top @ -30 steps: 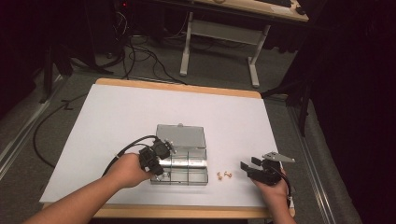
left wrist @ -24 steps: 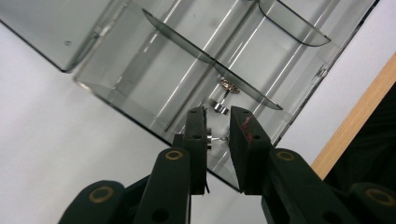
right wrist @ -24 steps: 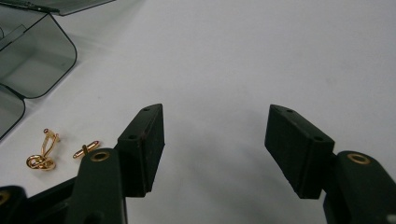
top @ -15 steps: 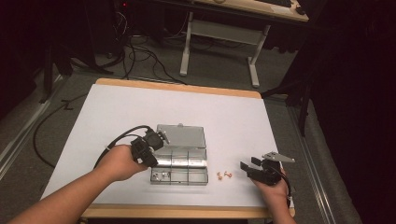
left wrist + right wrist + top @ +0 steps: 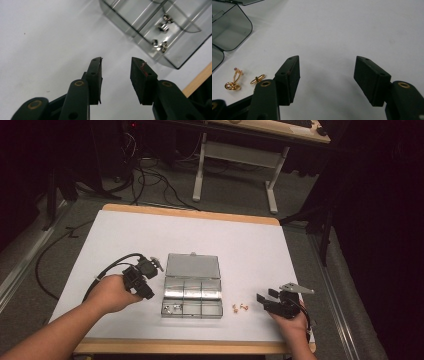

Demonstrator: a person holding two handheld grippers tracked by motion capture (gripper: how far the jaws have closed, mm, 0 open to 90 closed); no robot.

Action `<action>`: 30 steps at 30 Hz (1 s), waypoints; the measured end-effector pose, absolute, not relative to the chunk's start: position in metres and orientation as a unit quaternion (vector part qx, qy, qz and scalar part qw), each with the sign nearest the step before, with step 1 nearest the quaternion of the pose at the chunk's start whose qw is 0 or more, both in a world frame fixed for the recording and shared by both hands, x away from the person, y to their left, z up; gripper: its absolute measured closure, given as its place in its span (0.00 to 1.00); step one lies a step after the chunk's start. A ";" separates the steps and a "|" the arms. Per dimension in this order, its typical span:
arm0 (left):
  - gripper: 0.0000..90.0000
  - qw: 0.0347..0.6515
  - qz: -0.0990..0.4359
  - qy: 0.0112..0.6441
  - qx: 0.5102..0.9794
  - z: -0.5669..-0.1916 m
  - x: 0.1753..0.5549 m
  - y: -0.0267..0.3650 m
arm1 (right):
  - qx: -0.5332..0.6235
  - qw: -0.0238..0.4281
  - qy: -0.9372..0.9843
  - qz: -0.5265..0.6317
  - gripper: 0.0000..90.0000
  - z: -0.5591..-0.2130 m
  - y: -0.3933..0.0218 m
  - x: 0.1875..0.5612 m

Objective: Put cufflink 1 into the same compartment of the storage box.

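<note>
Clear plastic organiser box (image 5: 192,292) sits open near the middle of the white counter (image 5: 125,235), lid laid back flat. Its near-left compartment holds several small silver metal pieces (image 5: 161,30), seemingly cufflinks or similar fasteners; the other compartments look empty as far as the pictures show.

Two gold cufflinks (image 5: 241,307) lie loose on the counter just right of the box, between it and the right gripper (image 5: 265,301). In the right gripper view they appear at the lower left (image 5: 233,81), beside the left jaw and not between the jaws.

Left gripper (image 5: 145,280) is held just left of the box, apart from it. Its jaws have just been opening and stand apart with nothing between them, only bare counter showing in the gap (image 5: 116,75).

Right gripper's jaws stand wide apart and hold nothing.

Assessment: sorting appears partly done. The silver pieces are already placed in the box; the gold pair remains outside. Judged remaining work: pick up each gold cufflink, likely with the right gripper as the nearer one, place them in a compartment, and possibly close the lid.
</note>
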State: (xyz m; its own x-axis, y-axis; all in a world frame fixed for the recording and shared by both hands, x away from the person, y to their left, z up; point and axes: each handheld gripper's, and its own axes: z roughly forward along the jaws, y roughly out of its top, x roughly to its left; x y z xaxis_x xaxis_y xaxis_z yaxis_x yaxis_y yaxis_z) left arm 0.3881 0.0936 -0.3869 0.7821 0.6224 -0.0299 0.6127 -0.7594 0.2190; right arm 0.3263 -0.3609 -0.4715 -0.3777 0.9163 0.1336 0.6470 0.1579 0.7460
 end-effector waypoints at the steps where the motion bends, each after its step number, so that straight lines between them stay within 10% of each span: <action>1: 0.68 0.110 0.026 0.336 0.935 -0.390 0.389 0.099 | 0.528 0.180 0.739 0.377 0.42 -0.472 -0.361 0.326; 30: 0.46 0.224 0.088 0.398 0.885 -0.435 0.387 0.161 | 0.528 0.189 0.738 0.375 0.42 -0.471 -0.359 0.326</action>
